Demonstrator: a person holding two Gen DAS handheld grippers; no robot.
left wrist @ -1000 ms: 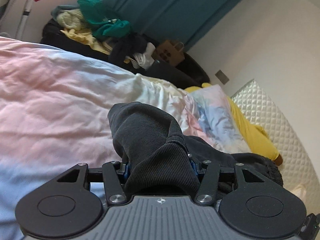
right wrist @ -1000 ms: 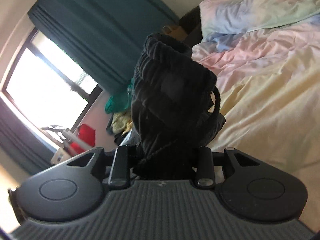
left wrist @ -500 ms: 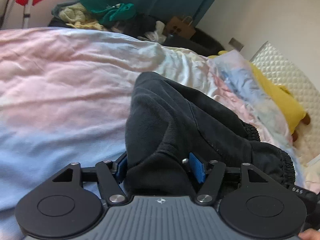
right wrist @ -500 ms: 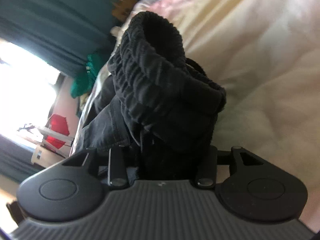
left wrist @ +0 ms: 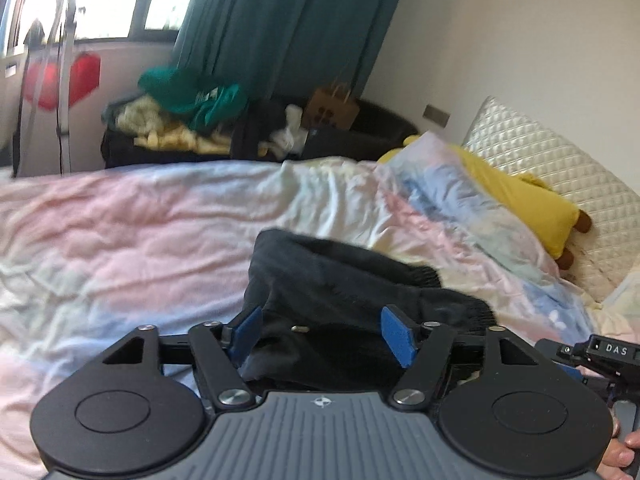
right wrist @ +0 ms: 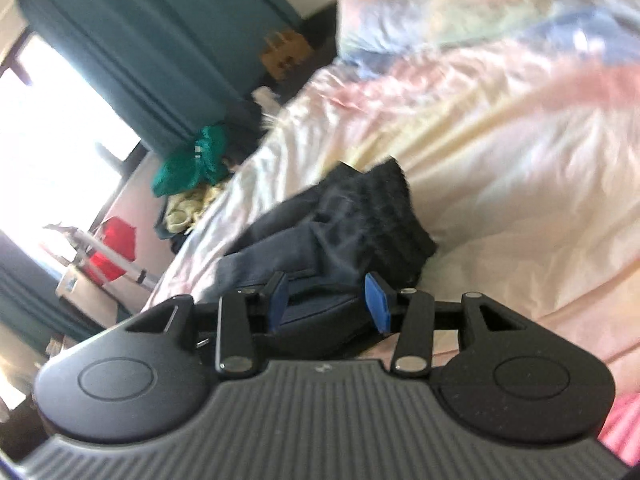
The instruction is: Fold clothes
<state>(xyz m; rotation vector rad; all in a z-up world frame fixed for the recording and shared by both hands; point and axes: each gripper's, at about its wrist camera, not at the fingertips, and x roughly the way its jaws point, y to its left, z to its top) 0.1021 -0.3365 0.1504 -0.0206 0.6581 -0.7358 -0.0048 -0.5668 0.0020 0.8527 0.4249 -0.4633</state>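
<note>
Currently, one dark charcoal knitted garment with a ribbed elastic band [left wrist: 344, 280] lies bunched on the bed, resting on one pastel pink, blue and cream duvet [left wrist: 120, 232] that covers the mattress. Two tools are in view, one per camera. The left tool [left wrist: 324, 330] stands with its two blue-padded fingers [left wrist: 396, 334] spread wide, one on either side of the near edge of the garment; the cloth lies between them, and neither pad presses on it. The right tool [right wrist: 328, 302] likewise has its two blue pads [right wrist: 377, 304] held apart, with the dark fabric [right wrist: 336, 224] lying loose in the gap and beyond it; the right wrist view is blurred, so finer contact cannot be judged. At the right edge of the left wrist view, part of the other device shows, with fingertips of one hand [left wrist: 620, 454] below it. At the head of the bed lie one pastel pillow [left wrist: 452, 184], one yellow cushion-like item [left wrist: 516, 200] and one white quilted headboard [left wrist: 560, 176]. Beyond the bed stand one teal curtain [left wrist: 288, 20], one heap of mixed green, yellow and white clothing [left wrist: 192, 116], one brown paper bag [left wrist: 332, 108] and one red object [left wrist: 80, 80] by the window.
</note>
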